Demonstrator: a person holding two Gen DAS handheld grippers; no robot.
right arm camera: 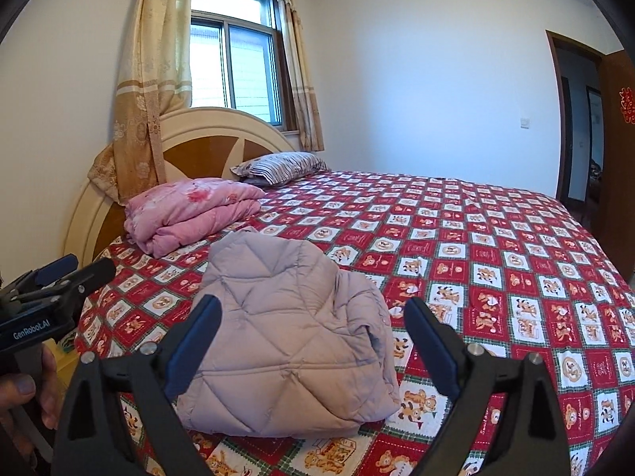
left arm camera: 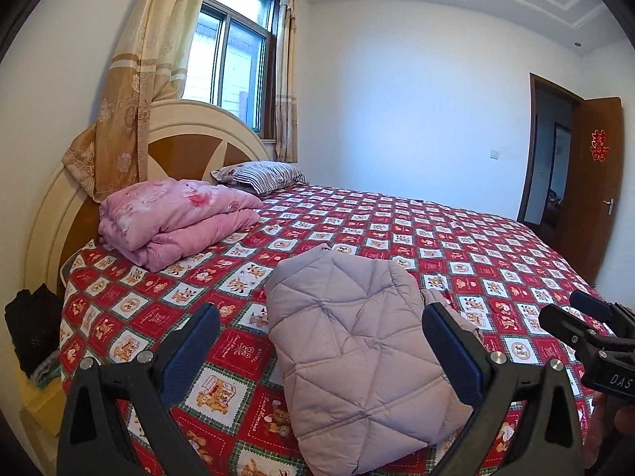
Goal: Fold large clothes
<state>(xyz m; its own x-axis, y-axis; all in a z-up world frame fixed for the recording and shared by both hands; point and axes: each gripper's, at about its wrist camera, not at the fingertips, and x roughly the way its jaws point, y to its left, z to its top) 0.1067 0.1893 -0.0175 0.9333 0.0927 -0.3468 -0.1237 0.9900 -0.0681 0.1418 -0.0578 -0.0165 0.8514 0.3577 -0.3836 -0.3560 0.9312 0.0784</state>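
A folded grey quilted jacket [left arm camera: 349,357] lies near the front edge of a red patterned bed [left arm camera: 456,246], both the left gripper [left arm camera: 321,349] and right gripper [right arm camera: 313,341] released and empty above it; best check its edges lie square.

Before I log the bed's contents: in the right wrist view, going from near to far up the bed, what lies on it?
Folded quilted jacket → folded pink quilt → striped pillow → headboard.
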